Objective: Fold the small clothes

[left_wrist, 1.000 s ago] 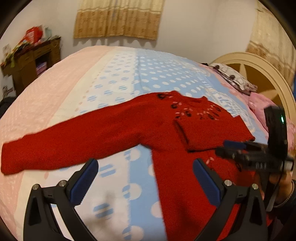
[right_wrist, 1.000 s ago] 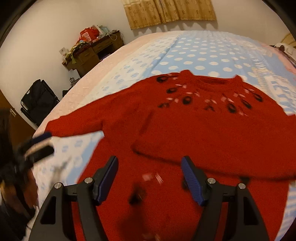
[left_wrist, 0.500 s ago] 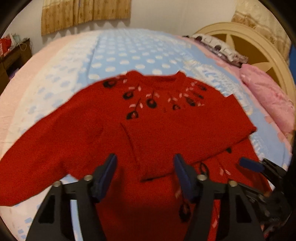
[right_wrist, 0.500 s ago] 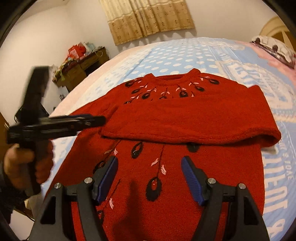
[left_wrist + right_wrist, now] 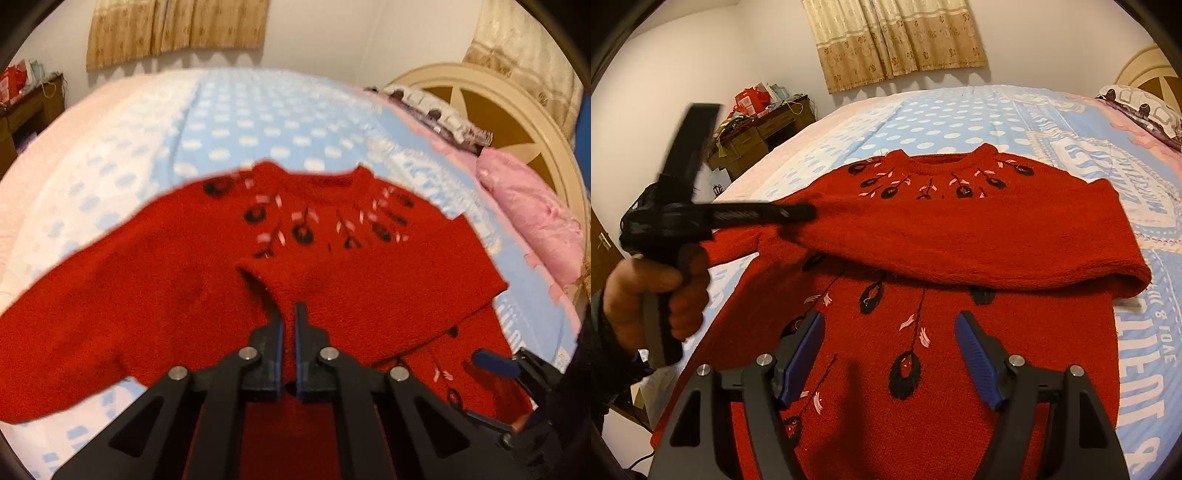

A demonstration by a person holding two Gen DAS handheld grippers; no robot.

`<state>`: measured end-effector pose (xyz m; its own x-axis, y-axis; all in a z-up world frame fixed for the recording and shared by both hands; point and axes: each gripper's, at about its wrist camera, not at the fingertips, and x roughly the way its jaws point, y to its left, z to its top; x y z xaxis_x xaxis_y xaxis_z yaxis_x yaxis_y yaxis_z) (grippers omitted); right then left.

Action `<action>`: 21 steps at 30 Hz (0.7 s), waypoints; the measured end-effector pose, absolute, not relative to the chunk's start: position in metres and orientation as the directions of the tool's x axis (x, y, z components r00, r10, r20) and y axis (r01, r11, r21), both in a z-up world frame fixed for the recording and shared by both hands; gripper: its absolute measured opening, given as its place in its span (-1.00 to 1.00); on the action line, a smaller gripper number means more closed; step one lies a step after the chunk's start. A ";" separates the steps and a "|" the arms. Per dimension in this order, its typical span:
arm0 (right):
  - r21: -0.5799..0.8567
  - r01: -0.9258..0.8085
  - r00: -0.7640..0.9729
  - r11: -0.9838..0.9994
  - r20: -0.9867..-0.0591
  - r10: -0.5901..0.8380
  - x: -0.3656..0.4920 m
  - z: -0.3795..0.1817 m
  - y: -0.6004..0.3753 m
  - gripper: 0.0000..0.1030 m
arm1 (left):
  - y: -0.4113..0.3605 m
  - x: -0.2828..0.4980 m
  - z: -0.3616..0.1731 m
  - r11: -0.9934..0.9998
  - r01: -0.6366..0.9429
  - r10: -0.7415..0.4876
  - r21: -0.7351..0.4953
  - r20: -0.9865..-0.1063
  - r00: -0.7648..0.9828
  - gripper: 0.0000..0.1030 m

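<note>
Seemingly clamped on the blurred red sweater, left gripper is together; right gripper apart.

The left gripper, wide open a second ago over the bare blue bedspread beside the red sweater, now sits shut at the cuff of the sleeve folded across the chest. Both views now look squarely at the sweater's body, and the right gripper hovers apart above the lower front instead of the chest.
</note>
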<state>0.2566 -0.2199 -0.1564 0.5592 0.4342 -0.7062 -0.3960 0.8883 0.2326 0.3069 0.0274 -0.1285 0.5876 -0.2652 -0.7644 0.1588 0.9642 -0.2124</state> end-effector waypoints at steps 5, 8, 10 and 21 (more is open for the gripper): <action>0.204 -0.408 0.560 0.890 -0.714 0.421 0.254 -0.157 -0.214 0.45 | 0.051 0.298 -0.107 0.968 0.133 -0.249 -0.214 -0.728 0.639 -0.91; 0.199 -0.407 0.558 0.891 -0.718 0.416 0.255 -0.157 -0.214 0.45 | 0.059 0.293 -0.105 0.971 0.122 -0.235 -0.206 -0.720 0.654 -0.91; 0.200 -0.405 0.556 0.892 -0.720 0.414 0.255 -0.158 -0.214 0.45 | 0.061 0.292 -0.110 0.971 0.114 -0.232 -0.209 -0.724 0.649 -0.91; 0.201 -0.401 0.519 0.894 -0.754 0.402 0.262 -0.168 -0.209 0.47 | 0.087 0.289 -0.157 0.976 0.026 -0.185 -0.214 -0.768 0.613 -0.91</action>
